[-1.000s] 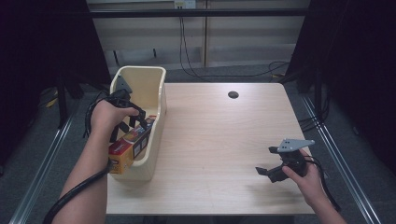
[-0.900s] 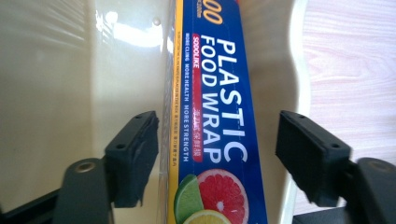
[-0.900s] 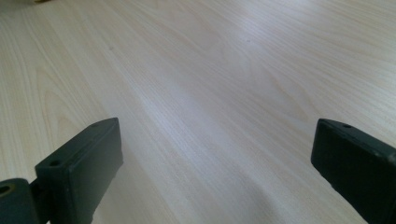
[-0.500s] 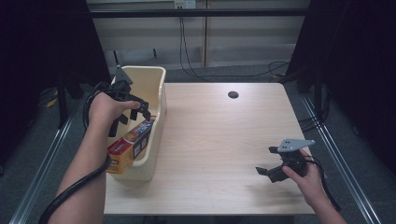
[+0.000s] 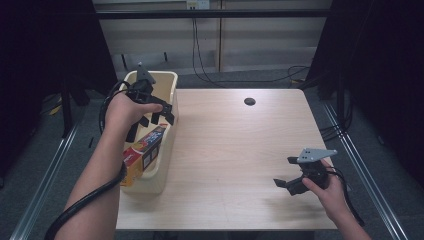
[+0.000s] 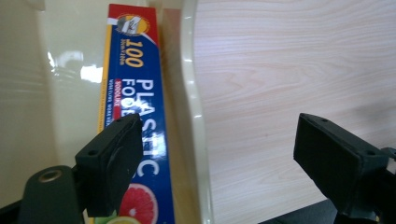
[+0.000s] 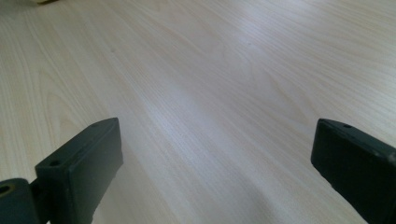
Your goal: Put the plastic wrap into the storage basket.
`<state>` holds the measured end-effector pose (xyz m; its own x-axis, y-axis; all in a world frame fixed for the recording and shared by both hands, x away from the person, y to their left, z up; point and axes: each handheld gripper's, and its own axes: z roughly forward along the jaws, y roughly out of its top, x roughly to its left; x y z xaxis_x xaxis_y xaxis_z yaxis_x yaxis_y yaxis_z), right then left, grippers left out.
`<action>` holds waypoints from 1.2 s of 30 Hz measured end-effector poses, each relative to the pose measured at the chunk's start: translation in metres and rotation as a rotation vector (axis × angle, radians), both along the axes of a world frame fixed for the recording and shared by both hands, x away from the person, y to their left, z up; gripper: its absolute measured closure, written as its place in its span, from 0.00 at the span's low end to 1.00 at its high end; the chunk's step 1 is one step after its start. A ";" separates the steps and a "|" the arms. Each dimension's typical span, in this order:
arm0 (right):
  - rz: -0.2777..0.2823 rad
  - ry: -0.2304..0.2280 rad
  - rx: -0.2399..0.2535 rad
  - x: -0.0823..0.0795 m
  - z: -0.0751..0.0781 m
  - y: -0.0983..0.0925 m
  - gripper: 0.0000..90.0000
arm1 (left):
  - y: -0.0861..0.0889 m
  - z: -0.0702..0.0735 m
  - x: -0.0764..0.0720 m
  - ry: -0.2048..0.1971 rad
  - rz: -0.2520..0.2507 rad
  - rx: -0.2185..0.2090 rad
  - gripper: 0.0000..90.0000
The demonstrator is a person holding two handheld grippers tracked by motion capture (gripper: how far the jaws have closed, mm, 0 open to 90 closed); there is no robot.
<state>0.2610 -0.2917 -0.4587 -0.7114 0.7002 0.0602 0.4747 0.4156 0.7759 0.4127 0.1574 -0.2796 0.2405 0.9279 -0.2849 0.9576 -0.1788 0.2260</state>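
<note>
The left gripper (image 5: 159,116), jaws just opened and empty, hovers at twelve o'clock of the long blue plastic-wrap box (image 5: 142,154), lying lengthwise inside the cream plastic bin (image 5: 169,82), nearer than the open, empty right gripper (image 5: 286,172).

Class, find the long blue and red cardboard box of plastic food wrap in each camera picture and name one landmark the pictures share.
High view: the long blue and red cardboard box of plastic food wrap lies at left, inside the cream plastic bin, along its right wall.
Left gripper view: left of centre, running top to bottom, beside the bin wall.
Right gripper view: not in it.
Shared landmark: the pale wooden table.
</note>
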 end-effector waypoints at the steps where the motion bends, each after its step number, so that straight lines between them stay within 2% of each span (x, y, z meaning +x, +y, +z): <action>1: 0.002 0.000 0.001 0.000 0.000 0.000 0.02 | -0.002 0.001 0.000 0.003 -0.001 -0.009 0.18; 14: 0.010 0.000 -0.004 0.000 -0.002 0.002 0.02 | -0.033 0.000 -0.003 -0.014 -0.086 -0.034 0.17; 18: 0.010 0.000 -0.004 0.000 -0.002 0.002 0.02 | -0.044 -0.004 -0.003 -0.016 -0.123 -0.036 0.17; 27: 0.015 0.003 -0.005 0.000 -0.002 0.002 0.02 | -0.062 -0.013 -0.003 -0.021 -0.157 -0.058 0.17; 36: 0.014 0.003 -0.007 0.000 -0.002 0.003 0.02 | -0.078 -0.030 -0.003 -0.006 -0.197 -0.074 0.17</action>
<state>0.2615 -0.2891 -0.4608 -0.7207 0.6909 0.0572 0.4711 0.4274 0.7716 0.4101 0.0789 -0.3101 0.4171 0.8394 -0.3484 0.9044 -0.3454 0.2507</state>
